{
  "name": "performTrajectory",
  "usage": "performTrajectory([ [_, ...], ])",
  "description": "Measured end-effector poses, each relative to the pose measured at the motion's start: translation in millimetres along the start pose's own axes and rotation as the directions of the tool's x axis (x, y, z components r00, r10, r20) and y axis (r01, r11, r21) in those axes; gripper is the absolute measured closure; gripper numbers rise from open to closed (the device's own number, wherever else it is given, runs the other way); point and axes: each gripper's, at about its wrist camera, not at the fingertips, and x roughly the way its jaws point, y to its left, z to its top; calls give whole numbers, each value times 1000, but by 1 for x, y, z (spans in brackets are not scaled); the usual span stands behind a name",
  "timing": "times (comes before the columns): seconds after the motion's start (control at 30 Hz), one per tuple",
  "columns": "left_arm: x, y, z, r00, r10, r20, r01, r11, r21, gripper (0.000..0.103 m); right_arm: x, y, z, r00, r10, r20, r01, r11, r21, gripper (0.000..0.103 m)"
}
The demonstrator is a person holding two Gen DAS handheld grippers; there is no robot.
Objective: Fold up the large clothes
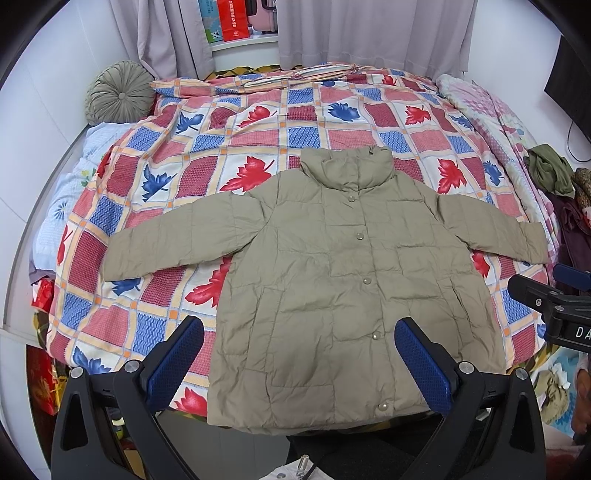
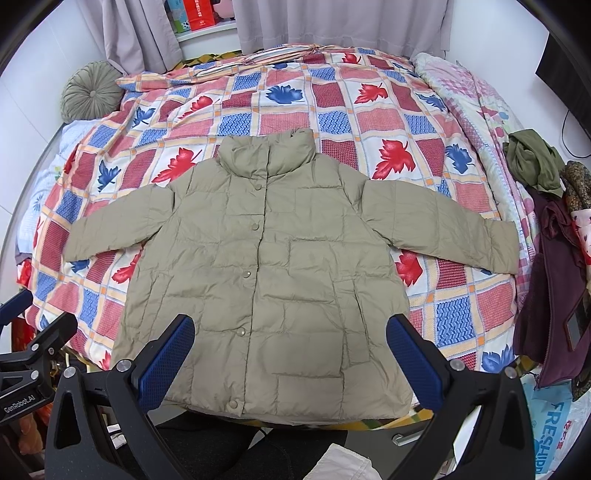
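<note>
A khaki quilted jacket (image 1: 332, 280) (image 2: 273, 266) lies flat and buttoned on the bed, collar away from me, both sleeves spread out to the sides, hem at the near bed edge. My left gripper (image 1: 299, 354) hovers open above the hem, its blue-padded fingers (image 1: 177, 358) wide apart with nothing between them. My right gripper (image 2: 290, 352) is likewise open over the lower jacket, holding nothing. In the left wrist view the right gripper's black body (image 1: 554, 306) shows at the right edge; the left gripper's body (image 2: 29, 354) shows at the left of the right wrist view.
The bed carries a patchwork quilt with red and blue leaves (image 1: 258, 122). A round green cushion (image 1: 118, 92) sits far left. Piled clothes (image 2: 546, 229) lie along the right edge, with a folded pink blanket (image 2: 469, 85) far right. Grey curtains (image 1: 369, 33) hang behind.
</note>
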Motion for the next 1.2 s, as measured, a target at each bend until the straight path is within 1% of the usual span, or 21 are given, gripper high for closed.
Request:
performTrajectory([
  [0.77, 0, 0, 0, 1000, -7, 1, 7, 1000, -5, 0, -1, 0, -1, 1000, 0, 1, 0, 1000, 0, 0],
  [0.87, 0, 0, 0, 1000, -26, 2, 26, 1000, -13, 0, -1, 1, -2, 1000, 0, -2, 0, 1000, -1, 0],
  [1.03, 0, 0, 0, 999, -32, 3, 32, 999, -16, 0, -1, 2, -3, 1000, 0, -1, 0, 1000, -1, 0],
  [1.07, 6, 19, 1, 999, -32, 2, 32, 999, -17, 0, -1, 2, -3, 1000, 0, -1, 0, 1000, 0, 0],
  [1.1, 8, 24, 3, 999, -32, 2, 32, 999, -18, 0, -1, 2, -3, 1000, 0, -1, 0, 1000, 0, 0],
  [1.17, 6, 18, 2, 1000, 10, 1, -10, 1000, 4, 0, -1, 2, -3, 1000, 0, -1, 0, 1000, 1, 0],
  [1.2, 6, 19, 2, 1000, 12, 1, -12, 1000, 5, 0, -1, 2, -3, 1000, -1, -1, 1, 1000, 1, 0],
])
